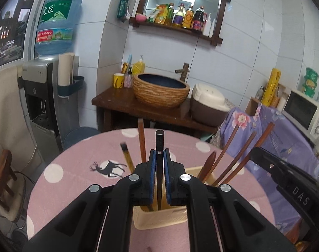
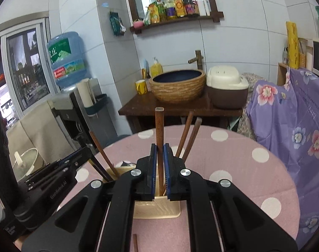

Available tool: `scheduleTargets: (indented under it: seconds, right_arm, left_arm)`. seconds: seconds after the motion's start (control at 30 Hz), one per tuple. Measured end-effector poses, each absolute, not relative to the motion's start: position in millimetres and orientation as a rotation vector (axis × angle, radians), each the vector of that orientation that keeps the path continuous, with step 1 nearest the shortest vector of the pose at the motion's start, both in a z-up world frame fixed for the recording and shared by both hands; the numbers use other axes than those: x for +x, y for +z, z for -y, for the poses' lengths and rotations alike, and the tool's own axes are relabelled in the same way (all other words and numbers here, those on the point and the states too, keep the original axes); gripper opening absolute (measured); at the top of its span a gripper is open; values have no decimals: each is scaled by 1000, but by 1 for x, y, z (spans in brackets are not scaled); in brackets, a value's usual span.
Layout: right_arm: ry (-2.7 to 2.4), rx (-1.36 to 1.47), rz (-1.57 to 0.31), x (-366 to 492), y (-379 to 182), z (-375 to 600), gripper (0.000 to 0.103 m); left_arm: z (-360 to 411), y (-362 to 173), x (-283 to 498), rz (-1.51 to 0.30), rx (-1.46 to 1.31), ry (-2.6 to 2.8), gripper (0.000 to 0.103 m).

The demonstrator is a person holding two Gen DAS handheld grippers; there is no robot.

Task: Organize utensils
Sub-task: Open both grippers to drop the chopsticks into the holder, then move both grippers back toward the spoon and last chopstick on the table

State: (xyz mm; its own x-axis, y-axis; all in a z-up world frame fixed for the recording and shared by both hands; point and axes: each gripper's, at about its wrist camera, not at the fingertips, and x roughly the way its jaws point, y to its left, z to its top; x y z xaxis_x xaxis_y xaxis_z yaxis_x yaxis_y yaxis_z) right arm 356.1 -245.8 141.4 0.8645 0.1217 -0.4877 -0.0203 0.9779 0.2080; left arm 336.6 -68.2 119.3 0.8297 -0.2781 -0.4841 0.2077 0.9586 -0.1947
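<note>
Table [image 1: 79,180]: round, pink cloth with white dots; it carries the holder.
Holder [image 1: 159,218]: cream box on the table, under both grippers; utensils stand in it.
Left gripper [image 1: 159,157]: above the holder, pads closed tight on a black chopstick [image 1: 159,142] that stands upright in the holder.
Right gripper [image 2: 159,153]: above the holder, pads pinching a brown stick [image 2: 159,126], upright, lower end inside the holder.
Spoons [image 1: 228,153]: wooden, leaning right out of the holder.
Loose stick [image 2: 135,242]: on the cloth, nearer than the holder.
</note>
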Motion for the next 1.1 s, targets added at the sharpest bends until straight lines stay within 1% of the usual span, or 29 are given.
scheduleTargets:
  seconds: [0.2,0.27,0.3,0.33,0.37,0.4,0.5,0.53,0.6,0.87,1.1]
  right_arm:
    - [87,190,-537,352,117,240,8]
    - [97,185,-528,346,116,239,16]
    - [89,183,-515,341,116,239,29]
    - [75,177,-494,334,116,239,48]
    - [64,170,-479,327,115,239,54]
    - [53,157,-471,320,114,238,55]
    - [42,123,-486,301,107,233,55]
    - [45,115,-498,293,102,231,56]
    - [43,103,-518,280,91,227,56]
    - [51,48,-660,234,23,204,56]
    - [63,17,-740,202,-18,189,56]
  left_arm:
    - [69,100,330,-555,-103,-274,9]
    - [66,102,320,-532,-83,-274,9]
    - [64,103,313,-517,-76,-277,17]
    - [61,104,305,-502,-74,-283,36]
    - [57,104,298,-484,-77,-282,47]
    - [52,103,289,-462,-83,-281,61]
    - [40,95,265,-444,-59,-268,63]
    - [36,89,259,-454,-51,-263,67]
    - [26,75,247,-487,-50,-259,71]
    - [-6,8,213,-670,-99,-225,71]
    - [-12,-20,191,-720,-94,-185,76]
